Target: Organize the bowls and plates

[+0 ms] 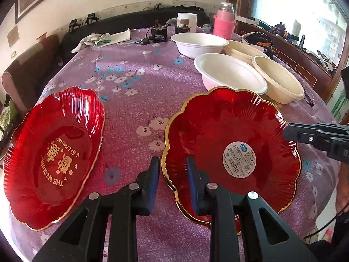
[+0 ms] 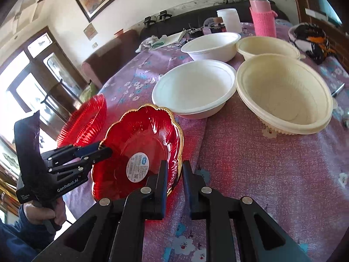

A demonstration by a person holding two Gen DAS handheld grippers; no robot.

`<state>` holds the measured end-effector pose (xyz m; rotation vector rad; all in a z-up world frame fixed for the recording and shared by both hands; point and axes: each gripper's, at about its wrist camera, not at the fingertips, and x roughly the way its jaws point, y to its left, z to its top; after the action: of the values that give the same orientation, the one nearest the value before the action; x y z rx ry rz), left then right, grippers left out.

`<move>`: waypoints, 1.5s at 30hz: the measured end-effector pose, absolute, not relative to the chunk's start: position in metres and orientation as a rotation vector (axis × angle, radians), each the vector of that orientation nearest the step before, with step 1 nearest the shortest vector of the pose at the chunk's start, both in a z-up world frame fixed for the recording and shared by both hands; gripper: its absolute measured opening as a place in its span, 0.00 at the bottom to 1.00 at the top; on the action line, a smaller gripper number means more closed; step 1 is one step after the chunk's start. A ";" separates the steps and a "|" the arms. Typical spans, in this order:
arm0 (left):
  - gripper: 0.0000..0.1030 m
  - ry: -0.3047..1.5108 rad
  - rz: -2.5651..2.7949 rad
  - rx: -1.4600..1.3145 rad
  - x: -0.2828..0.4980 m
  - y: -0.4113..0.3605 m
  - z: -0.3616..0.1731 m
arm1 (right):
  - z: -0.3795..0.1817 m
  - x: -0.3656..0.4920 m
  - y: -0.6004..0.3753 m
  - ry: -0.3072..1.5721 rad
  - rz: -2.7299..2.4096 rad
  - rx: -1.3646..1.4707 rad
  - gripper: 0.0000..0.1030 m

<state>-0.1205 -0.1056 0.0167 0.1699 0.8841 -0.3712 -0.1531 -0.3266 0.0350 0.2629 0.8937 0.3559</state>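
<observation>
A red gold-rimmed plate (image 1: 231, 144) with a round white label is held tilted above the table. My left gripper (image 1: 172, 168) is shut on its near-left rim; it also shows in the right wrist view (image 2: 102, 150) pinching the rim. My right gripper (image 2: 174, 170) is shut on the plate (image 2: 141, 144) at its opposite rim, and its tip shows in the left wrist view (image 1: 290, 133). A second red plate (image 1: 54, 152) with gold lettering lies on the table to the left. Two white bowls (image 1: 229, 74) (image 1: 199, 43) and two cream bowls (image 1: 279, 78) (image 1: 244, 50) stand behind.
The table has a purple floral cloth (image 1: 135, 83). At the far end stand a pink flask (image 1: 223, 21), a white jar (image 1: 187, 20), small electronics (image 1: 159, 36) and white gloves (image 1: 93, 40). Glasses (image 1: 308, 96) lie at the right edge. Chairs stand to the left.
</observation>
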 end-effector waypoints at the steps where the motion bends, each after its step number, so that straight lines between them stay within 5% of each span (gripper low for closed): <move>1: 0.22 0.876 -0.366 0.173 -0.122 -0.106 0.015 | 0.036 -0.156 -0.327 0.888 0.352 0.253 0.15; 25: 0.23 0.746 -0.319 0.194 -0.135 -0.105 0.025 | 0.042 -0.173 -0.311 0.839 0.352 0.183 0.16; 45: 0.28 0.617 -0.169 0.135 -0.129 -0.047 0.085 | 0.095 -0.141 -0.259 0.744 0.445 0.136 0.16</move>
<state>-0.1288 -0.0474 0.0850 0.1346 0.6166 -0.1695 -0.1411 -0.2586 0.0949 0.1362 0.7437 0.4454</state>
